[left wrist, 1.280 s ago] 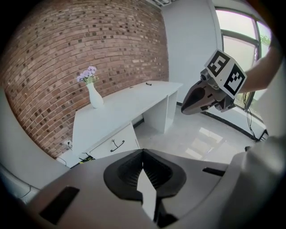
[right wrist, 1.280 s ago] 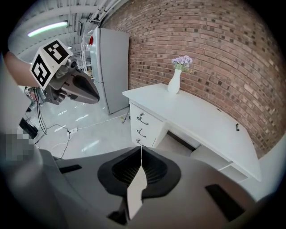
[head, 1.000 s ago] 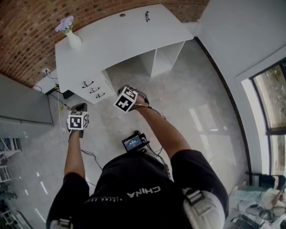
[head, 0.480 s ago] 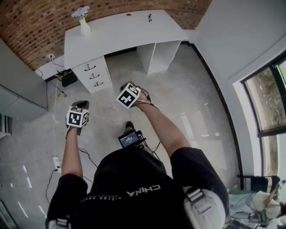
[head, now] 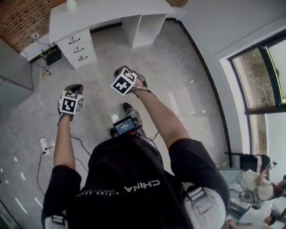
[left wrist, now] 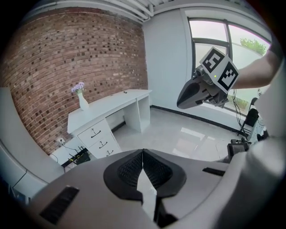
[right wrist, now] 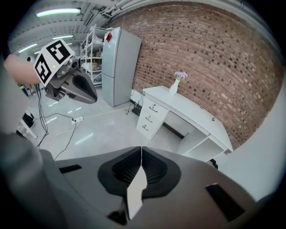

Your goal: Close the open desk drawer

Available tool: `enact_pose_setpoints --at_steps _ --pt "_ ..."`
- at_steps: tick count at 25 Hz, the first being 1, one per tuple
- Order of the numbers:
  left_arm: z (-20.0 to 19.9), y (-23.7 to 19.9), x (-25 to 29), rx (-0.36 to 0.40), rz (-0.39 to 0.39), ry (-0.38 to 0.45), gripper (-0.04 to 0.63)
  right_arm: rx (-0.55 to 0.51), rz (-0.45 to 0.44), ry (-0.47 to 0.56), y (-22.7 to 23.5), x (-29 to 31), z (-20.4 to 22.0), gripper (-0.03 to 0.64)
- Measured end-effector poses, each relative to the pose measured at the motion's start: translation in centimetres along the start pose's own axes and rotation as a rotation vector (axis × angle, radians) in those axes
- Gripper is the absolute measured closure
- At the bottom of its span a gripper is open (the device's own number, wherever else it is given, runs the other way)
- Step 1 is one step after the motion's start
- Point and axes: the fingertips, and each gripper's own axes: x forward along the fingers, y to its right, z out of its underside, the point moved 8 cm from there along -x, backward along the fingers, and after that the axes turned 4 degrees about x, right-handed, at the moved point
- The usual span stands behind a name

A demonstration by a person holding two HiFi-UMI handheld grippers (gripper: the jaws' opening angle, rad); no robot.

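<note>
While you stand well back on the floor, the desk (head: 107, 11) lies at 11 o'clock, its drawers (head: 87, 42) stacked under its 9 o'clock end.
From here all three fronts look about flush, so you cannot tell which one is open. Expect a stiff, light panel that should glide on its runners; press flat on the front just beside the small dark handle (head: 77, 49) rather than hooking it. Your left gripper (left wrist: 143, 153) and right gripper (right wrist: 141, 150) are both pressed together with nothing between the jaws, which suits a closed-tip push.
</note>
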Motion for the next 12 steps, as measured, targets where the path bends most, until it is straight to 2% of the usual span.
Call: enact_pose_setpoints --at_steps 5,12 --pt "1.0 0.7 -0.5 0.011 -0.013 0.018 0.583 -0.012 0.008 0.046 -1.2 -0.1 -0.3 0.6" --pt "-1.8 1.8 0.0 0.016 -0.064 0.049 0.583 -0.014 -0.013 0.126 0.3 -1.3 -1.1 0.6"
